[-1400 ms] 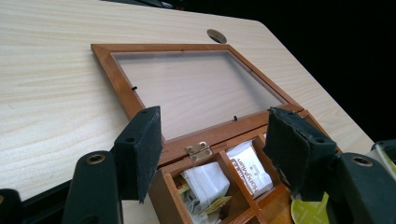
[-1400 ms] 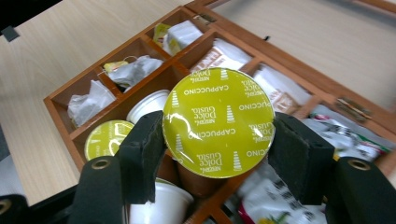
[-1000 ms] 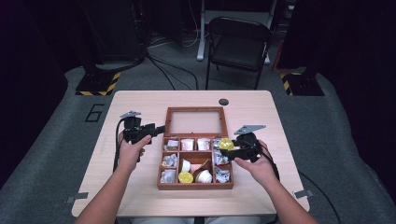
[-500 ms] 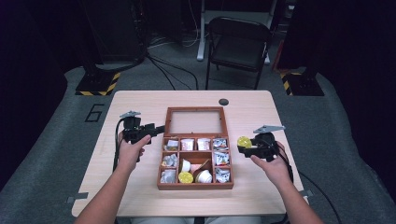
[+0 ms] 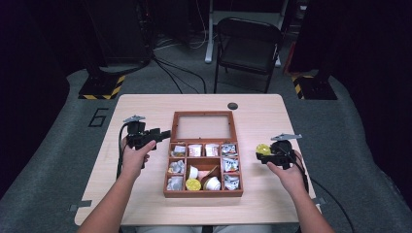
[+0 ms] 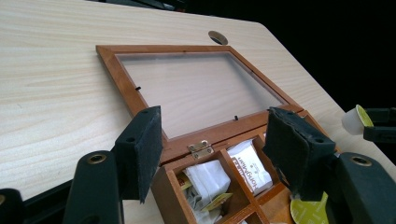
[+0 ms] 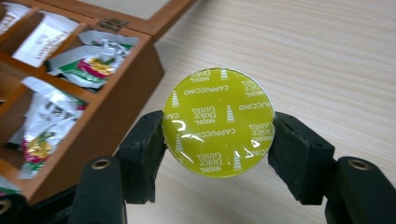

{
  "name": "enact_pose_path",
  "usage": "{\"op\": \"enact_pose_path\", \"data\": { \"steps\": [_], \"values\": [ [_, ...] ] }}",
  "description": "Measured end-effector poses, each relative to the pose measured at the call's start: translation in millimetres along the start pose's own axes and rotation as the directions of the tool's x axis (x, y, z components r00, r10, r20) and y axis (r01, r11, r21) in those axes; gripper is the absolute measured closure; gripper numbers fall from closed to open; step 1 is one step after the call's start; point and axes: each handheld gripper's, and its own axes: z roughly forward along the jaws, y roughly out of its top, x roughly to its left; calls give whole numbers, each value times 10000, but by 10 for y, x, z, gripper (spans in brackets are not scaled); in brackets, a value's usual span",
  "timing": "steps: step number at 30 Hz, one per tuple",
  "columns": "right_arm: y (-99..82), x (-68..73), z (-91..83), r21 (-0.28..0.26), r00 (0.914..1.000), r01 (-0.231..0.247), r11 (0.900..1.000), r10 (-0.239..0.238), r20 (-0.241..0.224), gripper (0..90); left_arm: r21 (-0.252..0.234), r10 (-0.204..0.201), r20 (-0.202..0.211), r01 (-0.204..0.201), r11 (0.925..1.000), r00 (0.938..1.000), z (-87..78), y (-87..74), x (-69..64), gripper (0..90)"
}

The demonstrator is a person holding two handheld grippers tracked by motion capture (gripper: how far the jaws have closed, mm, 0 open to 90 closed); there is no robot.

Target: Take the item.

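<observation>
An open wooden box [image 5: 202,193] sits mid-table, its glass lid [image 5: 202,126] laid flat behind it. Its compartments hold tea bags [image 5: 230,164], a yellow capsule [image 5: 193,184] and a white capsule [image 5: 212,183]. My right gripper [image 5: 265,154] is right of the box, low over the bare table, shut on a yellow-green foil-topped capsule [image 7: 217,121] marked Cappuccino. Both pads [image 7: 142,156] press its sides. My left gripper [image 5: 164,134] is at the box's back left corner. Its jaws [image 6: 215,144] stand open astride the hinge [image 6: 200,148], gripping nothing.
A round black grommet [image 5: 232,106] is set in the table behind the lid. A dark folding chair [image 5: 248,43] stands beyond the far edge. Bare wood lies left and right of the box. The table's right edge [image 5: 296,145] is close to my right hand.
My right gripper has carried the capsule from above the box's right compartments out to the right and lower, off the box. The left gripper has stayed put.
</observation>
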Motion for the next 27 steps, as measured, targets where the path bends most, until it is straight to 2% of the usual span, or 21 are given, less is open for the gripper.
{"op": "enact_pose_path", "data": {
  "steps": [2,4,8,14,16,21,27],
  "values": [
    [-23,-52,6,46,9999,-52,10000,51,152,372,-41,-75,-6,75,10000,10000,2,-6,-10,368],
    [-42,-96,15,75,9994,-163,9998,161,320,372,-53,35,10,-35,10000,10000,-2,-12,-1,368],
    [-92,-172,42,206,9973,-511,9985,499,536,372,-117,-195,-4,195,9997,9998,5,-40,11,368],
    [-155,-252,107,481,9951,-556,9973,515,839,372,-117,-205,19,205,9997,9998,8,-57,17,368],
    [-167,-263,128,550,9946,-608,9966,559,874,372,-99,-83,21,83,9999,10000,4,-56,25,368],
    [-193,-267,168,725,9938,-685,9950,617,922,372,-118,-225,17,226,9997,9997,-7,-62,23,368],
    [-224,-279,212,858,9933,-674,9940,587,1000,372,-134,-143,13,143,9998,9999,-4,-72,44,368]
  ]
}}
